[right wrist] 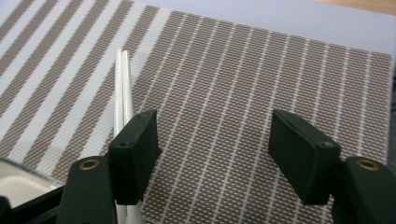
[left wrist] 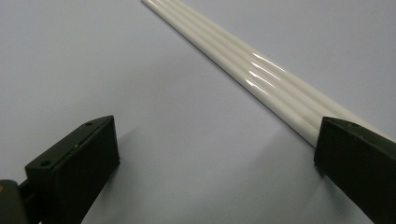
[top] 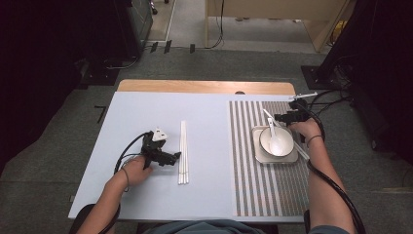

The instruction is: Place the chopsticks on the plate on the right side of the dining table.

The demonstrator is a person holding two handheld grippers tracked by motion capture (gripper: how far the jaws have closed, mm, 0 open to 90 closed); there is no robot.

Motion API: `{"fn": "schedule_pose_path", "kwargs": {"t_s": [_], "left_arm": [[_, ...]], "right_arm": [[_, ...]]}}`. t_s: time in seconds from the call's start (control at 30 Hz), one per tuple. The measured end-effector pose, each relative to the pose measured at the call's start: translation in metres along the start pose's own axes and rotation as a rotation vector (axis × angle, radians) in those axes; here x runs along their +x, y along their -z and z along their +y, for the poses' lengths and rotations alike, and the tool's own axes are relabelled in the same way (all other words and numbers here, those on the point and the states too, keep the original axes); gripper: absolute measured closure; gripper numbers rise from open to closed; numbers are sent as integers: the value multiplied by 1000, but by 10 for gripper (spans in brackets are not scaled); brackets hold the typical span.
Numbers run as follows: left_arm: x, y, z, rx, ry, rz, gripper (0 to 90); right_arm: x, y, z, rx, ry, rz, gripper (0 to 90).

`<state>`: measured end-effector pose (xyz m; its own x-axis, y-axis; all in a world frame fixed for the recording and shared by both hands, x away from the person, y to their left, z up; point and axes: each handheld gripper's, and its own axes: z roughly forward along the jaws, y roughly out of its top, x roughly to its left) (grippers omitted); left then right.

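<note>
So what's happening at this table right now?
A person is setting a place with handheld tongs. The left tongs rest open beside a bundle of white chopsticks on the table, gripping nothing. The right tongs hover open over the striped mat, beside a pair of chopsticks lying next to the tray with its bowl and spoon.

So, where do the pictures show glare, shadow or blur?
Left gripper view: bright glare streaks on the white chopsticks, whose far end is soft; soft shadows on the table beside both jaws. Right gripper view: the striped mat looks sharp. High view: the room's edges are dark.
</note>
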<state>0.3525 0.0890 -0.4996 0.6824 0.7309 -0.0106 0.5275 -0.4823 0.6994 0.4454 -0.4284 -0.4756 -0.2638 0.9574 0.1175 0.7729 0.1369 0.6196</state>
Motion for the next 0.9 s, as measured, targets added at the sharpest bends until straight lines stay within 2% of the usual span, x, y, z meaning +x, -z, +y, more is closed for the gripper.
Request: {"fn": "schedule_pose_path", "kwargs": {"t_s": [0.13,0.47,0.63,0.73,0.9], "left_arm": [[0,0,0,0,0,0,0],[0,0,0,0,0,0,0],[0,0,0,-1,0,1,0],[0,0,0,-1,0,1,0],[0,0,0,-1,0,1,0]], "right_arm": [[1,-1,-1,-5,9,30,353],[8,-3,0,14,53,56,356],[10,-4,0,13,93,33,362],[11,-4,1,25,86,57,327],[12,-5,1,27,87,56,332]]}}
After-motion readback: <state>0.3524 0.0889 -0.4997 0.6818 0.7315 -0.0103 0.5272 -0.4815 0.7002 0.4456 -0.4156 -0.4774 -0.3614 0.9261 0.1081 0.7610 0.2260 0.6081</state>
